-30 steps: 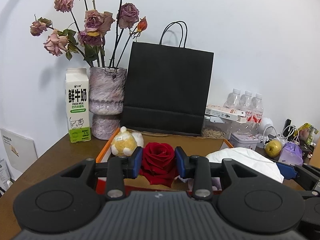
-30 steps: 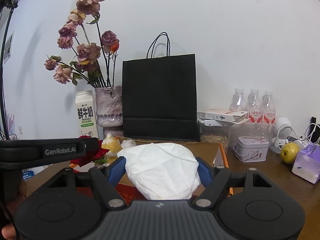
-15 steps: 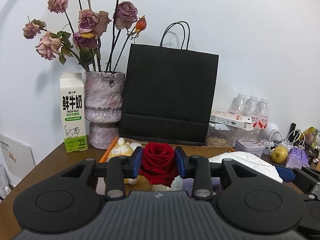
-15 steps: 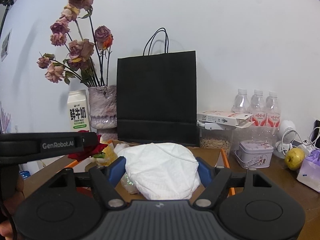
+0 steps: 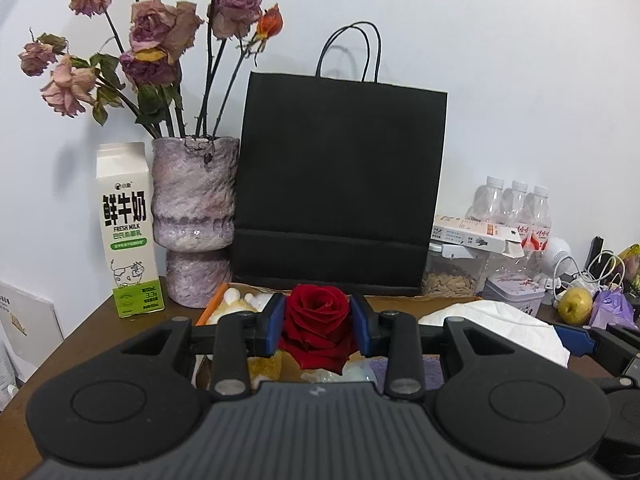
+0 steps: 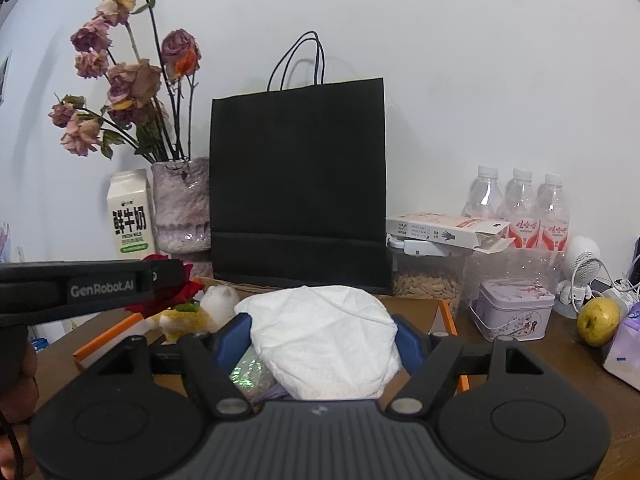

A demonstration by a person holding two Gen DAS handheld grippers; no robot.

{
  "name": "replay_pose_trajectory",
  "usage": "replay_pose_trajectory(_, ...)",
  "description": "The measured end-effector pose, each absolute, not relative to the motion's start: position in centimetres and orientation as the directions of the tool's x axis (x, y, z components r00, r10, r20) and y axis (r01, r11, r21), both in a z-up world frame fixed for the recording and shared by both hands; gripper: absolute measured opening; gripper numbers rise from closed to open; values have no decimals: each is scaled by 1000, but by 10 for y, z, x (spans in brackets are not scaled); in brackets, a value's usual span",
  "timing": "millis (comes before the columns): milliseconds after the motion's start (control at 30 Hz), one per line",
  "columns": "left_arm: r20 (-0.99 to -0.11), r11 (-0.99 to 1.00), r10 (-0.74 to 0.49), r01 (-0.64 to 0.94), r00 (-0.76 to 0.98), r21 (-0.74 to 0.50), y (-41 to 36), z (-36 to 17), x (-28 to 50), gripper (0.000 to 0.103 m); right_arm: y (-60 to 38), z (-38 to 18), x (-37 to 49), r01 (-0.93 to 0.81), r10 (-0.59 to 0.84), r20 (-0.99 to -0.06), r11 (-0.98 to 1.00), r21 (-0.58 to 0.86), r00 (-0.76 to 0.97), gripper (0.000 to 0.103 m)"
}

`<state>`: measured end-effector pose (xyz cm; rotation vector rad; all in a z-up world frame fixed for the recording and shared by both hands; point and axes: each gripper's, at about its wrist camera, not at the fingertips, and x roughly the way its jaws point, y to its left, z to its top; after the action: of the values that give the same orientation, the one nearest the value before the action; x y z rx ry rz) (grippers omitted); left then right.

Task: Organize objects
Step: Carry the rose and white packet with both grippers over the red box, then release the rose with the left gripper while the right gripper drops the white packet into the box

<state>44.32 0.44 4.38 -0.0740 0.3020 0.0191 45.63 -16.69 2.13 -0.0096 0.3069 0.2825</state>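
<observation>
Left gripper [image 5: 319,326] clamped on red rose [image 5: 318,322]. Black bag [image 5: 340,188] stood behind, upright. Vase [image 5: 194,220] and milk carton [image 5: 128,232] at left. White bundle [image 5: 500,330] at right.

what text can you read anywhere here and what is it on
"鲜牛奶" and "FRESH MILK": white and green milk carton; its "3.3" shows, the rest is too small.
"GenRobot.AI": black side of the left gripper.
Flat white cardboard box: print too small.
Red labels on the clear plastic water bottles: blurred.
</observation>
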Motion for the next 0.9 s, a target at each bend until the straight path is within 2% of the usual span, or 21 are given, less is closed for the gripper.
replay_pose_trajectory(333,-329,997,3,-27,944,-68,10,33,473,36,-164,13,486,-264,256,-337,964,23,906,75)
replay_pose_trajectory(400,-333,998,2,-25,943,-64,10,31,477,39,-163,11,490,-265,256,-349,964,23,901,80)
replay_pose_trajectory(433,-332,998,5,-27,943,-61,10,30,478,45,-162,10,492,-261,251,-354,965,22,901,81)
replay_pose_trajectory(500,-330,998,15,-35,944,-53,11,29,480,65,-163,8,494,-260,253,-364,965,32,896,91)
replay_pose_trajectory(533,-324,998,24,-44,946,-54,11,29,480,88,-164,7,495,-257,253,-366,966,40,896,94)
replay_pose_trajectory(567,-306,997,38,-58,951,-57,12,29,479,103,-165,6,495,-250,249,-365,967,46,897,99)
replay_pose_trajectory(633,-269,995,61,-80,961,-61,12,28,476,103,-166,6,495,-240,241,-367,970,49,899,103)
replay_pose_trajectory(900,-293,994,73,-94,953,-61,14,28,479,103,-168,5,496,-235,241,-377,970,63,894,103)
